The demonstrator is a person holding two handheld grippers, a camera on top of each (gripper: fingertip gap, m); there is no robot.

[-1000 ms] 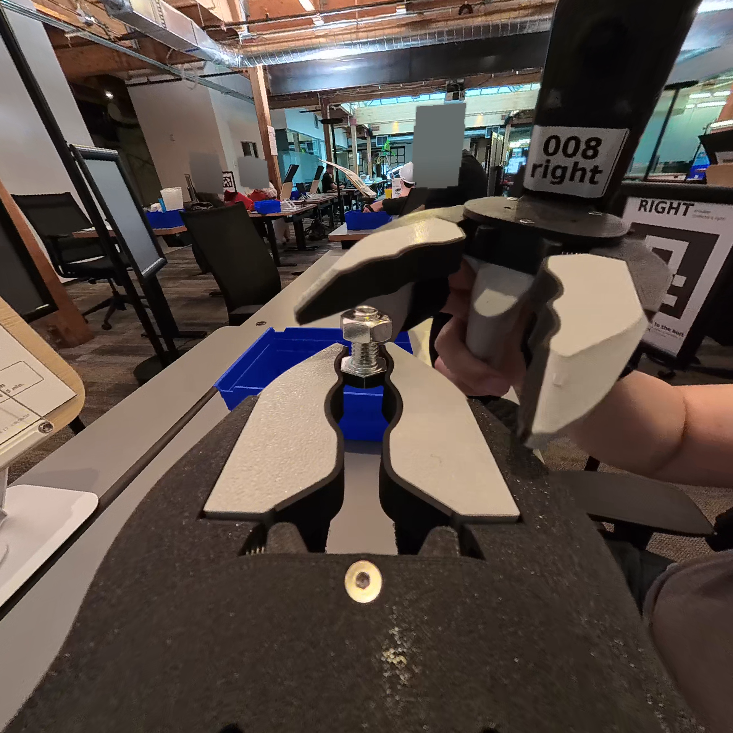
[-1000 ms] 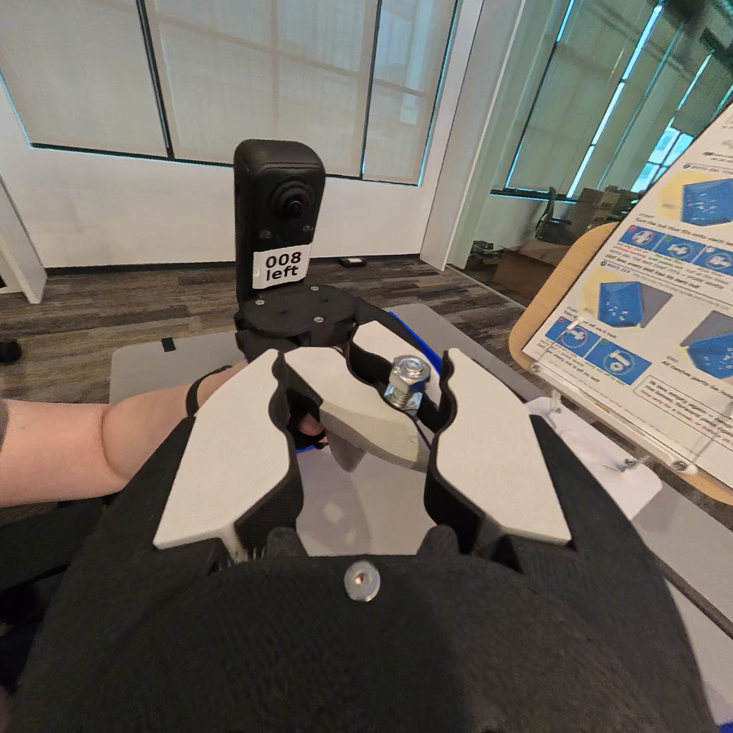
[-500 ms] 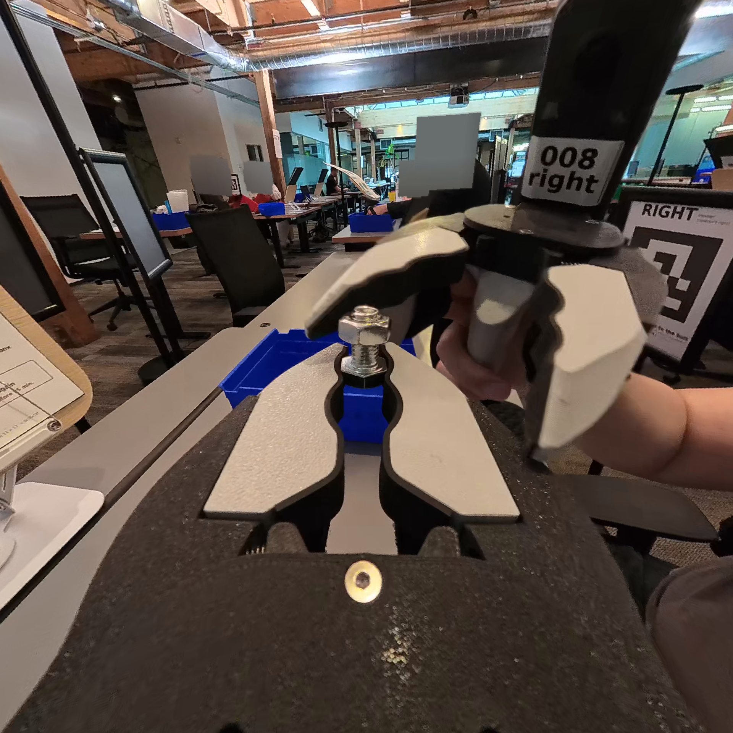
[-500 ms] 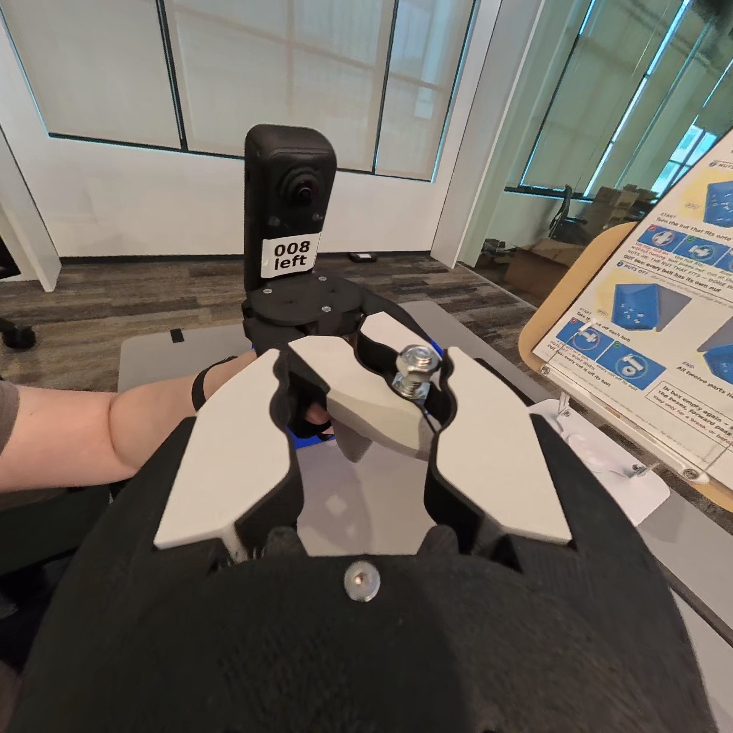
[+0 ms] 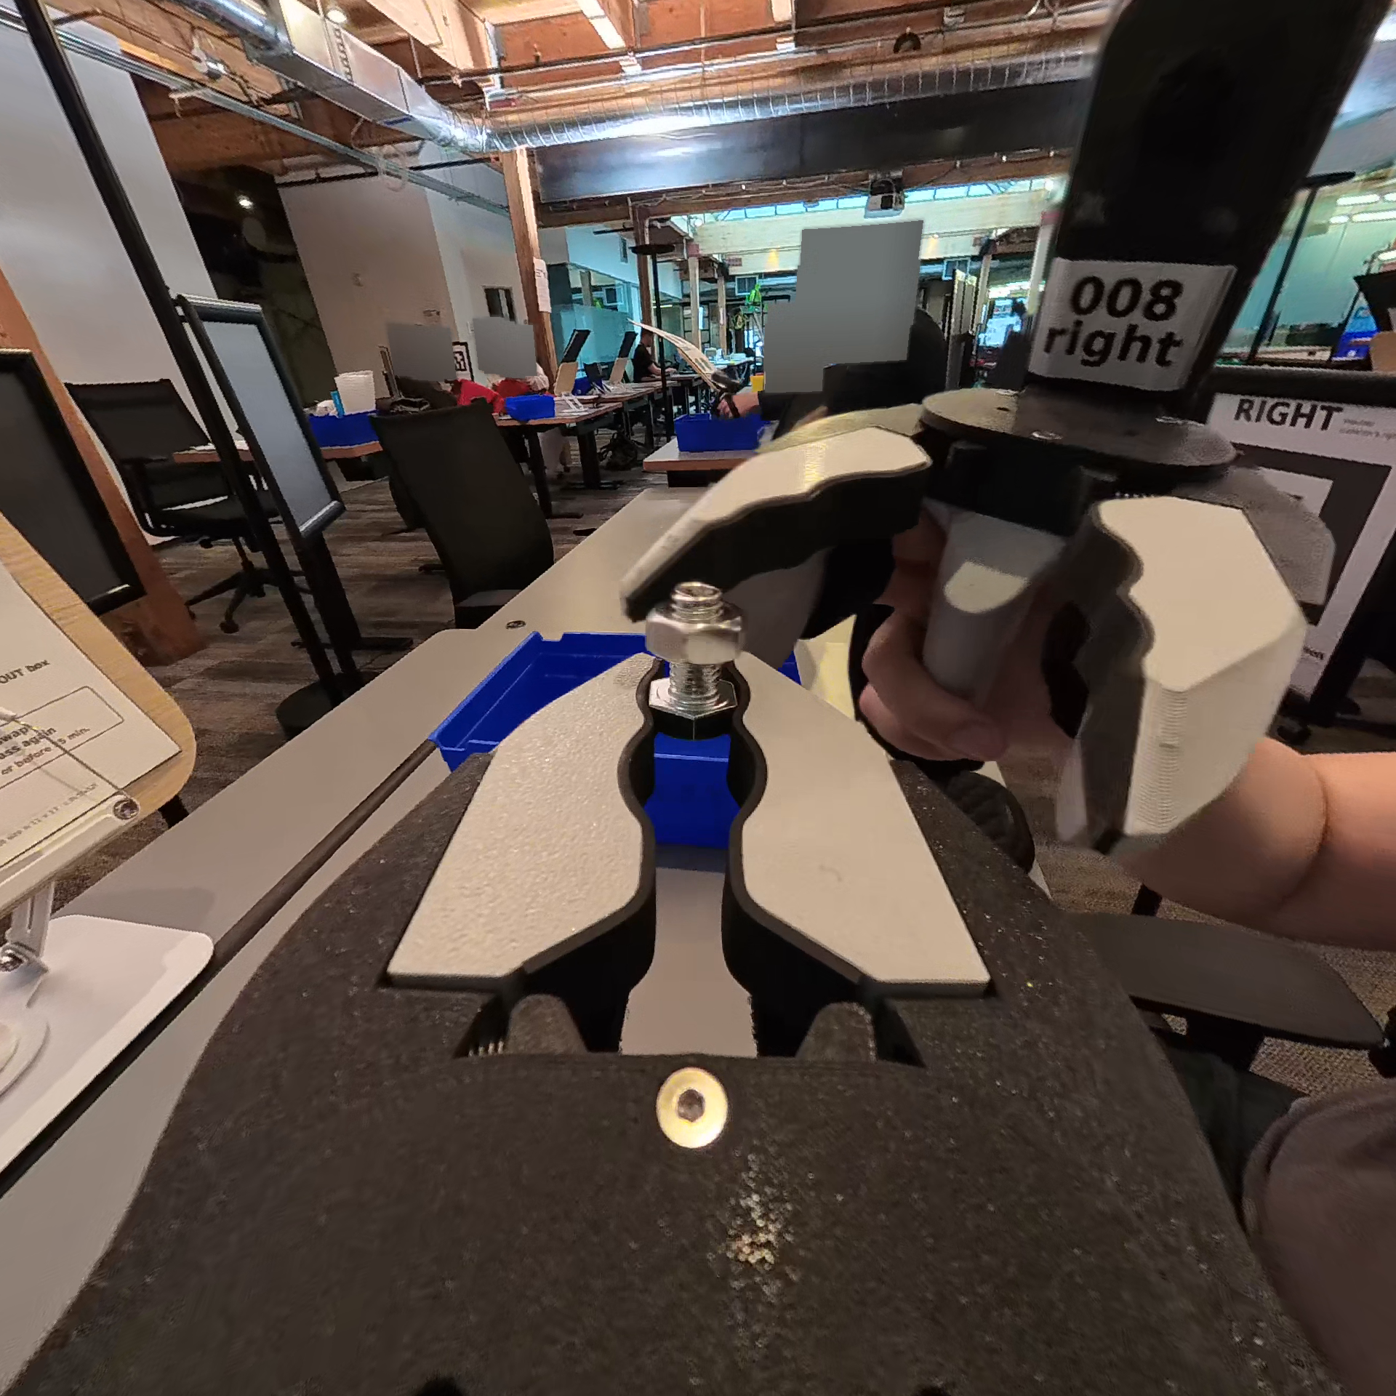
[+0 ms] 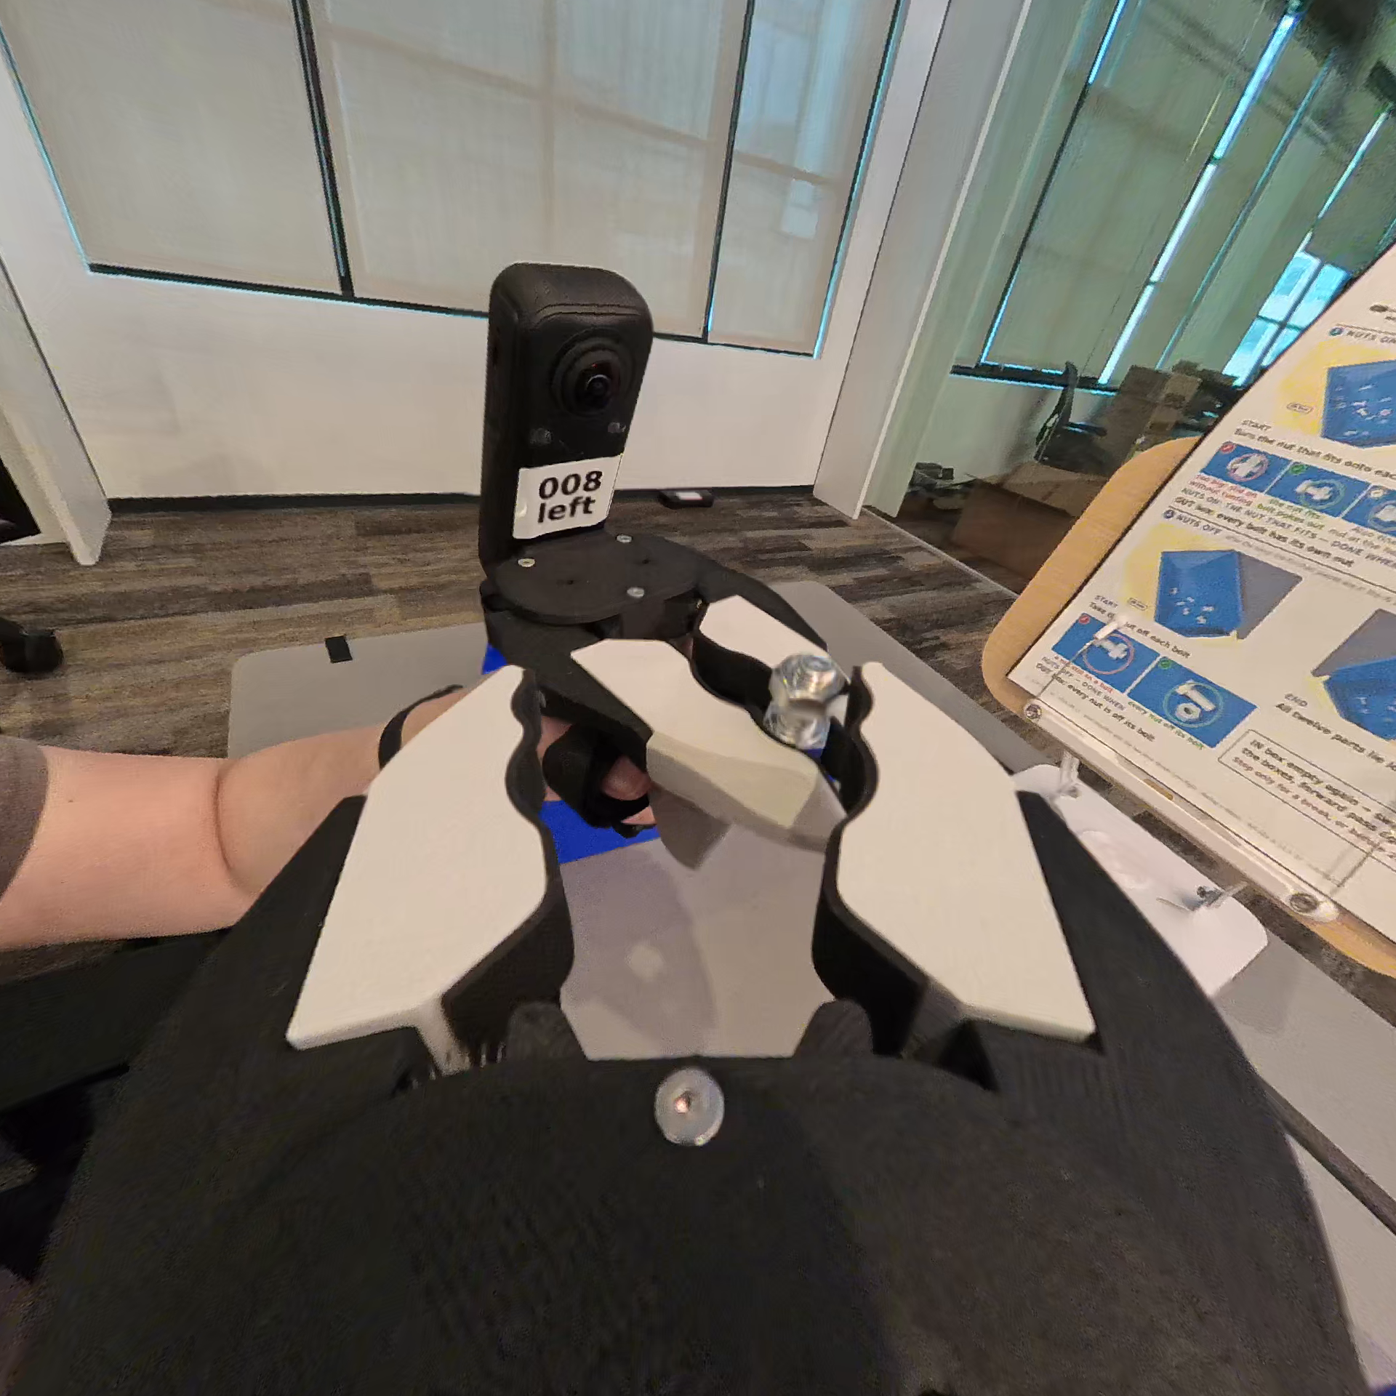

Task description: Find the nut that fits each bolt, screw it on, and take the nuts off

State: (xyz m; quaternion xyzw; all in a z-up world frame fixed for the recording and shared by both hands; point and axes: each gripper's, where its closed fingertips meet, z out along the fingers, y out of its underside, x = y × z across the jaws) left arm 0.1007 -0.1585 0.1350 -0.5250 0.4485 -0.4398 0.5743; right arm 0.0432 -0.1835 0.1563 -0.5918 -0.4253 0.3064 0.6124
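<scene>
My left gripper (image 5: 691, 706) is shut on the head of a silver bolt (image 5: 689, 684) and holds it upright above the table. A silver hex nut (image 5: 695, 631) sits near the top of the thread. My right gripper (image 6: 687, 680) is open and faces the left one. The nut (image 6: 807, 680) lies between its fingers, close against the right finger (image 6: 944, 831); I cannot tell if they touch. In the left wrist view one right finger (image 5: 778, 498) reaches over the bolt's top and the other (image 5: 1186, 680) stands wide to the right.
A blue bin (image 5: 559, 680) stands on the grey table (image 5: 249, 831) behind the bolt. An instruction board (image 6: 1246, 680) on a white base (image 6: 1133, 914) stands at the table's edge. A black chair (image 5: 468, 514) stands beyond the table.
The right gripper has shifted a little, so the nut now sits nearer its right finger. It stays open. The left gripper keeps hold of the bolt.
</scene>
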